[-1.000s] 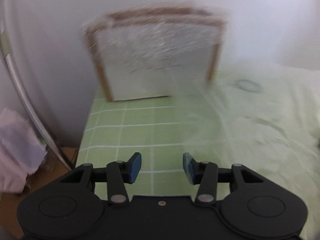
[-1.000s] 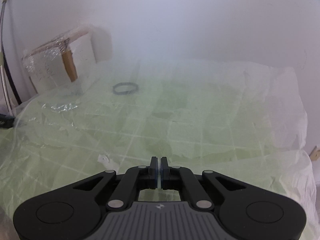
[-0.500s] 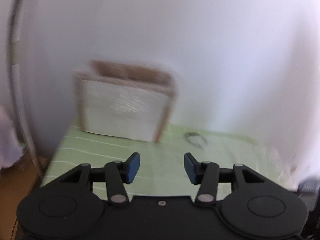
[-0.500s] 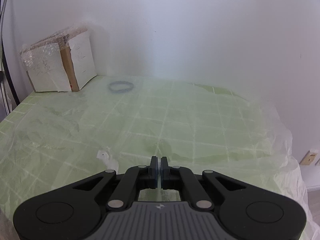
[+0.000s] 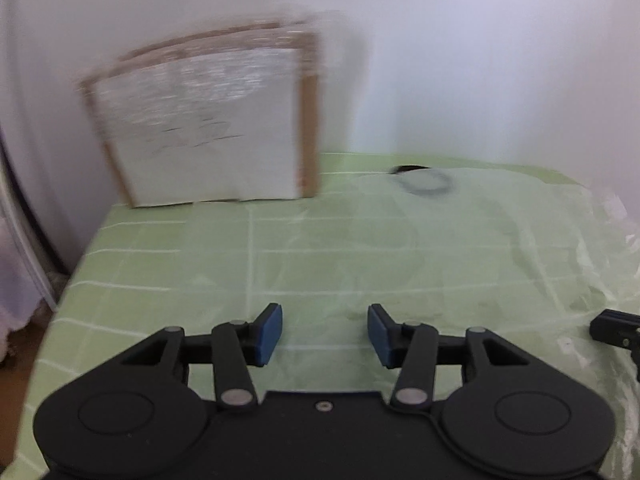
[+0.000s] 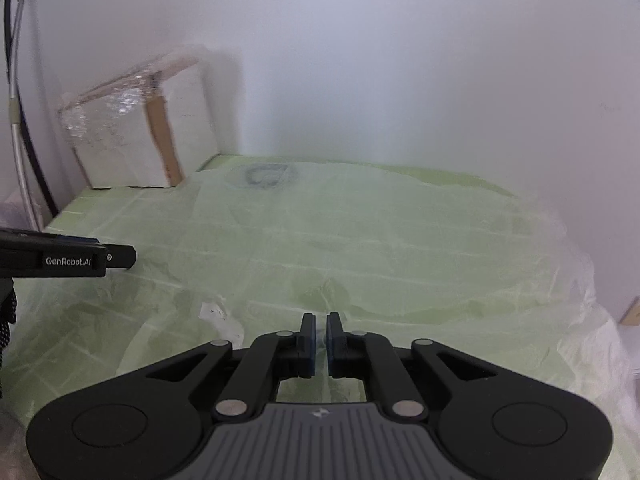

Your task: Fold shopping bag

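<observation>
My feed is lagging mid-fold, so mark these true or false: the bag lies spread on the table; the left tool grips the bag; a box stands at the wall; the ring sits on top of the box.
1. The bag lies spread on the table. True.
2. The left tool grips the bag. False: its jaws stand open, nothing between.
3. A box stands at the wall. True.
4. The ring sits on top of the box. False: it lies on the table beside the box.
</observation>
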The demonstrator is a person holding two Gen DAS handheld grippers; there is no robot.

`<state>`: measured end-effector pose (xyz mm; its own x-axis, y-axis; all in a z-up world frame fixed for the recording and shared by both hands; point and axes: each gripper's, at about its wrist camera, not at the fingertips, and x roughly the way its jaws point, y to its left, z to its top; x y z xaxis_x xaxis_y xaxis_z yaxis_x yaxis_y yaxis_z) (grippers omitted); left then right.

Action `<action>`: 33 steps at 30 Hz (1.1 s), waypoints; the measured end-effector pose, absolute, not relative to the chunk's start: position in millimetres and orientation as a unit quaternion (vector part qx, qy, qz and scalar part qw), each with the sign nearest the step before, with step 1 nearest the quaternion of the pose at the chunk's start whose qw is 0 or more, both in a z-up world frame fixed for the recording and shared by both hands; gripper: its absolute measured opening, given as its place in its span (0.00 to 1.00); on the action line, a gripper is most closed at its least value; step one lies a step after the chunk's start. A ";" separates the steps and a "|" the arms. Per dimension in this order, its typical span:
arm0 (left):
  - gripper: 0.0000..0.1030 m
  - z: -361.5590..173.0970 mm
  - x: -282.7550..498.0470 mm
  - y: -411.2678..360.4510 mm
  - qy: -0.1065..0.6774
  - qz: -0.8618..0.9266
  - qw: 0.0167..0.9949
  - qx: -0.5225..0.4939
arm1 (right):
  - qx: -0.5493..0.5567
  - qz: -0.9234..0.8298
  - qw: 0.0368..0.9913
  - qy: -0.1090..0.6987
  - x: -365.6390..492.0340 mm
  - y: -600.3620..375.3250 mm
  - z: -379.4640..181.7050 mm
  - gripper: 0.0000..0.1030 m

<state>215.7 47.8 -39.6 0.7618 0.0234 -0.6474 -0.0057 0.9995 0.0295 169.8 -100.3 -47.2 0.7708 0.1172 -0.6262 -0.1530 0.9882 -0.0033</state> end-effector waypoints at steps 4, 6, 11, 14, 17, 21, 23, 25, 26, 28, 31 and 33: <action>0.48 -38.8 200.9 79.0 0.330 0.047 0.943 0.010 | -0.037 0.107 0.939 0.324 176.2 -71.0 -50.3 0.08; 0.49 -43.7 195.6 90.4 0.312 0.053 0.949 0.006 | -0.047 0.116 0.940 0.318 173.6 -60.7 -50.7 0.08; 0.50 -45.5 171.2 95.8 0.288 0.060 0.956 -0.003 | -0.029 0.117 0.941 0.315 171.8 -84.1 -51.4 0.00; 0.50 -45.1 169.3 95.3 0.285 0.063 0.956 -0.003 | -0.047 0.074 0.947 0.308 170.0 -112.0 -52.6 0.00; 0.50 -45.9 169.6 97.8 0.285 0.063 0.957 -0.007 | -0.056 0.035 0.951 0.303 170.6 -147.7 -52.2 0.00; 0.50 -46.6 170.8 98.0 0.285 0.062 0.957 -0.007 | -0.047 -0.022 0.951 0.304 179.3 -186.2 -50.5 0.00; 0.50 -47.4 171.5 99.9 0.284 0.059 0.957 -0.006 | -0.058 -0.052 0.950 0.302 182.4 -199.1 -50.3 0.00; 0.49 -48.4 171.3 102.2 0.284 0.058 0.957 -0.004 | -0.051 -0.062 0.949 0.304 184.4 -209.9 -49.6 0.00; 0.49 -48.4 170.9 102.4 0.283 0.060 0.957 -0.001 | -0.044 -0.066 0.948 0.307 184.9 -213.7 -48.2 0.00; 0.49 -45.6 171.0 103.0 0.291 0.074 0.954 0.006 | -0.048 -0.068 0.946 0.314 186.0 -212.4 -46.4 0.00; 0.41 -30.2 170.7 102.4 0.307 0.092 0.947 -0.021 | -0.045 -0.048 0.948 0.311 185.4 -203.8 -41.4 0.05; 0.43 -13.6 163.0 89.8 0.280 0.047 0.958 -0.049 | -0.043 -0.024 0.952 0.303 183.6 -188.8 -40.2 0.06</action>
<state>163.0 89.8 -13.6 0.8386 0.0637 -0.5410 -0.1181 0.9908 -0.0663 183.6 -188.8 -40.2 0.8151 -0.0715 -0.5749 0.0189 0.9951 -0.0969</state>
